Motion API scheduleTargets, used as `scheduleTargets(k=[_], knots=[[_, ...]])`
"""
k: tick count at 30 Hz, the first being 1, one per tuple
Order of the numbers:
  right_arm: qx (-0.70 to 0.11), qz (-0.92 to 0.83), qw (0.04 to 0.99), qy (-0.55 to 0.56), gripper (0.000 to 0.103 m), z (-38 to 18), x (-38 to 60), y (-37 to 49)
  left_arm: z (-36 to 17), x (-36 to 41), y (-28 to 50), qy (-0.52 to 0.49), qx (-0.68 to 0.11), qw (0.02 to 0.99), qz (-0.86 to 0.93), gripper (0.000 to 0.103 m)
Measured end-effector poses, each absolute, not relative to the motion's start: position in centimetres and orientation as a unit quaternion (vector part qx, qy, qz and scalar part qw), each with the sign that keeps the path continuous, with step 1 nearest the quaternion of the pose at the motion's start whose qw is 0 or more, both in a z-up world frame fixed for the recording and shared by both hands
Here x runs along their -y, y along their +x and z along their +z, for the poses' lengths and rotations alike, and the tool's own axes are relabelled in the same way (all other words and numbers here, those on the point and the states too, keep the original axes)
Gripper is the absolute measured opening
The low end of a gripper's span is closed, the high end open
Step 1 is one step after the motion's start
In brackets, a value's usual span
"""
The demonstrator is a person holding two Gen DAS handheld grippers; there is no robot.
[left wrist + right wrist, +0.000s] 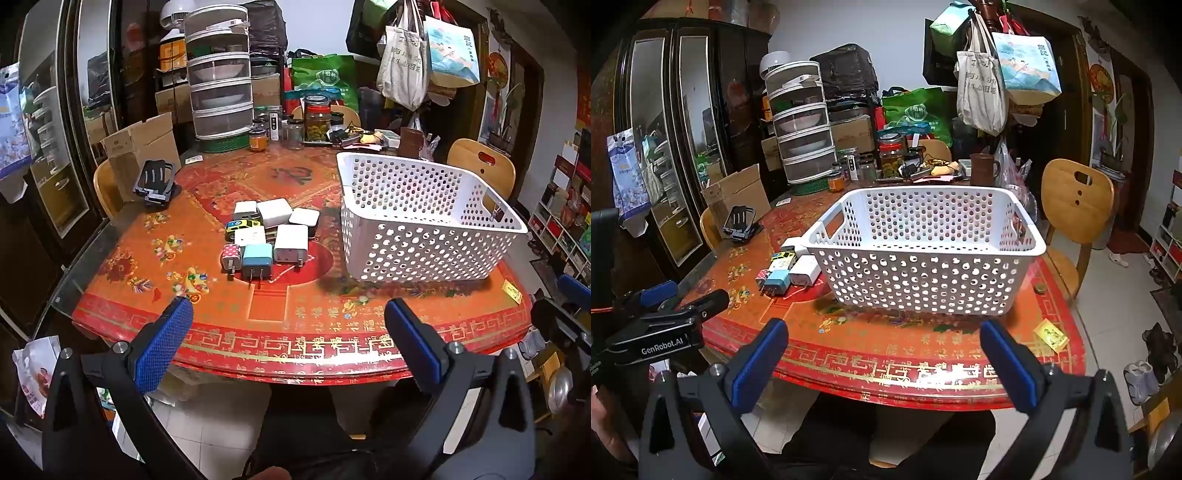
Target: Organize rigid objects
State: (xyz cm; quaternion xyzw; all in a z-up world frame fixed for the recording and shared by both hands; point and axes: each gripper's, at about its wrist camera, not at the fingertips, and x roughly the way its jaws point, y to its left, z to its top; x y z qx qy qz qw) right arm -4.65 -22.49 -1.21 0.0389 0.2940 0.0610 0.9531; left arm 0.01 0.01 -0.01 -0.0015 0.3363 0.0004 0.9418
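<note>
A cluster of several plug chargers (271, 230) lies mid-table: white cubes, a light-blue one (257, 263), a pink dotted one (231, 257), plus a small yellow toy car (242, 225). To its right stands an empty white perforated basket (417, 218). My left gripper (288, 314) hangs open over the table's near edge, well short of the chargers, nothing between its blue pads. In the right wrist view the basket (923, 251) sits straight ahead, with the chargers (786, 273) at its left. My right gripper (884, 336) is open and empty above the near edge.
The red patterned table (295, 325) carries jars (317, 118), a stacked food cover (219, 85), a brown cup (982, 168) and a black stand (155, 181) at the back and left. Wooden chairs (1075, 206) stand around it. A small yellow card (1051, 334) lies front right.
</note>
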Motion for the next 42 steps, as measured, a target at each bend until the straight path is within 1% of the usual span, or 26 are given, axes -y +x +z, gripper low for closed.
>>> scheduleTargets(k=[42], knots=[[-0.296,0.06,0.953,0.021,0.103,-1.0,20.8,-4.5,-0.8,0.0,0.6,0.002,-0.34,0.941,0.001,0.102]])
